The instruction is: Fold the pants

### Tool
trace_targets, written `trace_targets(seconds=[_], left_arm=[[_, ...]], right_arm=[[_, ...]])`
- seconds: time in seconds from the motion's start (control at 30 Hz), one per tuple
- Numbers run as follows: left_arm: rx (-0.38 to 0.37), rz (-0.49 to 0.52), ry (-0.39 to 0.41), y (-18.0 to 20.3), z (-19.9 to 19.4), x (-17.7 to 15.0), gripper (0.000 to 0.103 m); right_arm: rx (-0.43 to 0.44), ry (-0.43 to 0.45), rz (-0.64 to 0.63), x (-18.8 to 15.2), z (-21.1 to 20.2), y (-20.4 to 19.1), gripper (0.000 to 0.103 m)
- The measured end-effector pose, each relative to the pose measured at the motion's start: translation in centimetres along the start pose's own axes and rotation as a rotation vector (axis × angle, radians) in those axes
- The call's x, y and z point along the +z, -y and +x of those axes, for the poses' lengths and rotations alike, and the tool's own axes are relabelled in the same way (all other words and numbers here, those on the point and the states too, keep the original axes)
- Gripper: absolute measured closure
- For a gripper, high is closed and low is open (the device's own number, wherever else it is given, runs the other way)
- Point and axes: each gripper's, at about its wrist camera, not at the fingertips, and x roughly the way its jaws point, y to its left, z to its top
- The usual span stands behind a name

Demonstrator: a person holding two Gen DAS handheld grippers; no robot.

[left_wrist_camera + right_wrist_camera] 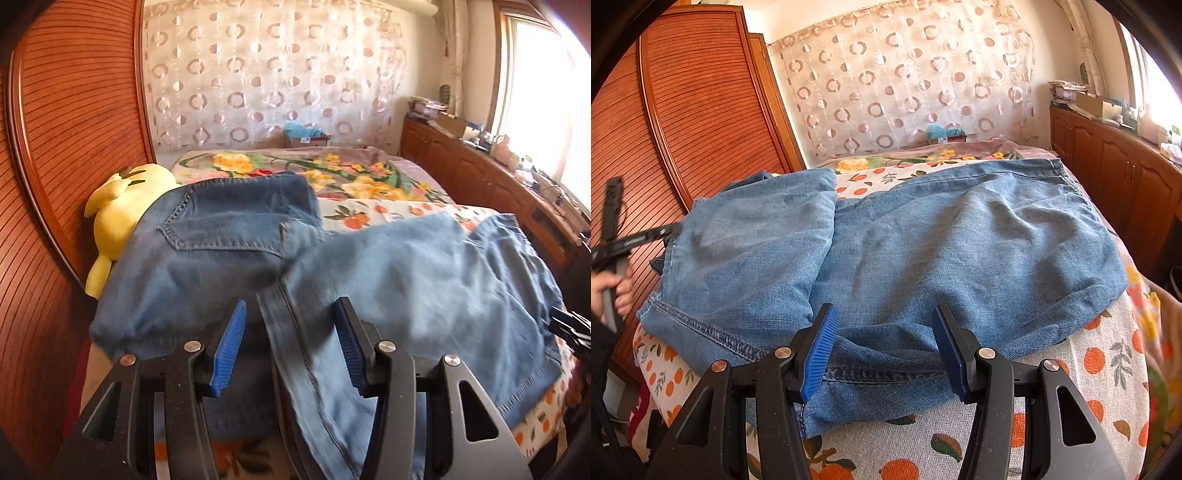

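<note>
Both the left gripper (291, 321) and right gripper (884, 328) are hovering wide apart over the jeans (923, 243) lying on the bed (1089, 369), gripping nothing.

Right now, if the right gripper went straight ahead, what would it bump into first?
The jeans. The right gripper has its jaws open around the denim's near edge on the bed, so going forward would push into that cloth first, though exact depth is hard to judge.
</note>
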Motion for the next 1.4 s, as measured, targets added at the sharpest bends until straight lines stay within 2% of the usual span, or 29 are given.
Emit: trace_targets(seconds=[0.07, 0.1, 0.13, 0.2, 0.3, 0.37, 0.5, 0.57, 0.63, 0.7, 0.8, 0.9, 1.1, 1.27, 1.4], left_arm=[[-0.013, -0.012, -0.014, -0.3, 0.6, 0.2, 0.052], [-0.026, -0.011, -0.012, -0.3, 0.7, 0.3, 0.058], [-0.039, -0.003, -0.01, -0.2, 0.6, 0.4, 0.071], [-0.046, 0.018, 0.006, 0.1, 0.0, 0.5, 0.082], [-0.018, 0.045, 0.104, 1.0, -2.0, 0.9, 0.084], [0.013, 0.05, 0.127, 1.1, -2.4, 1.6, 0.084], [0.065, 0.041, 0.081, 1.0, -1.7, 2.3, 0.071], [0.044, 0.032, 0.08, 1.0, -1.8, 2.2, 0.067], [0.012, 0.038, 0.09, 1.5, -2.4, 1.8, 0.05], [-0.02, 0.056, 0.108, 2.6, -3.0, 1.5, 0.045], [-0.072, 0.082, 0.114, 4.5, -3.5, 1.3, 0.03], [-0.128, 0.11, 0.115, 6.8, -3.4, 1.3, 0.025], [-0.209, 0.153, 0.058, 11.3, -1.2, 0.0, 0.025], [-0.222, 0.188, 0.016, 14.1, 0.1, -1.8, 0.025], [-0.24, 0.184, -0.009, 14.8, 0.8, -3.0, 0.025]], right_arm=[[0.0, 0.002, -0.001, 0.0, 0.0, 0.0, 0.048], [0.001, 0.003, -0.001, 0.0, 0.0, 0.0, 0.048], [0.001, 0.003, -0.002, -0.1, -0.1, 0.0, 0.048], [0.0, 0.005, -0.001, -0.1, -0.1, 0.0, 0.048], [0.001, 0.006, -0.004, -0.1, -0.1, 0.0, 0.048], [0.0, 0.007, -0.005, -0.1, -0.1, 0.1, 0.048], [-0.001, 0.006, -0.004, -0.1, -0.1, 0.2, 0.048], [0.0, 0.007, -0.003, -0.1, -0.1, 0.2, 0.048], [-0.001, 0.007, -0.004, 0.0, -0.1, 0.2, 0.048], [-0.003, 0.006, -0.006, 0.0, 0.0, 0.2, 0.048], [-0.003, 0.005, -0.007, 0.0, 0.0, 0.1, 0.048], [-0.003, 0.004, -0.006, 0.0, 0.0, 0.2, 0.048], [-0.002, 0.003, -0.005, 0.0, -0.1, 0.3, 0.048], [-0.001, 0.002, -0.004, 0.0, 0.0, 0.3, 0.048], [-0.001, 0.003, -0.003, 0.0, 0.0, 0.2, 0.048]])
